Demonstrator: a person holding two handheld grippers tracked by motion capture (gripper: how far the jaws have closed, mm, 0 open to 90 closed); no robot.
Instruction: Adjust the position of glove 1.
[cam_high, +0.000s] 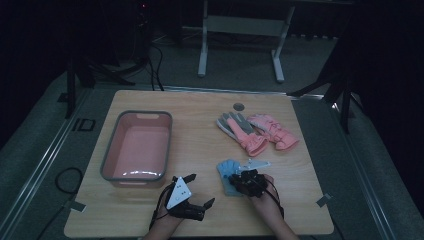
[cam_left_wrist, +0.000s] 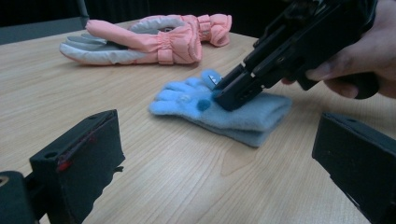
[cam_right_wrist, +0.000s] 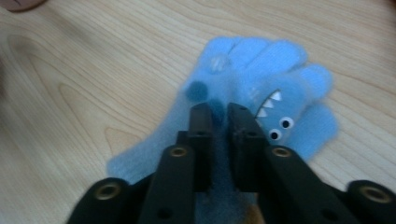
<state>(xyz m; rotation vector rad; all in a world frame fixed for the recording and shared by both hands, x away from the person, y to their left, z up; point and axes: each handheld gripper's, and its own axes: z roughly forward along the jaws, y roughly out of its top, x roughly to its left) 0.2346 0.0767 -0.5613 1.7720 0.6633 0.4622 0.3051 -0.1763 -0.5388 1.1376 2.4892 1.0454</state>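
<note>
A pair of light blue knit gloves (cam_high: 227, 169) lies stacked flat on the wooden table (cam_high: 200, 135); the top one has a monster face with teeth and googly eyes (cam_right_wrist: 280, 70). My right gripper (cam_high: 234, 177) points down onto it, tips resting on the fabric near a dark blue pom. In the right gripper view its jaws (cam_right_wrist: 220, 114) stand a narrow gap apart with blue fabric showing between them, not squeezed. From the left gripper view the right gripper (cam_left_wrist: 233, 91) touches the blue gloves (cam_left_wrist: 243, 116). My left gripper (cam_high: 199, 190) hovers wide open and empty to the left (cam_left_wrist: 219, 163).
A pink basin with a grey rim (cam_high: 111, 145) stands empty at the table's left. Two pink and grey padded gloves (cam_high: 257, 131) lie at the back right, also seen in the left gripper view (cam_left_wrist: 159, 39). Bare wood lies between basin and gloves.
</note>
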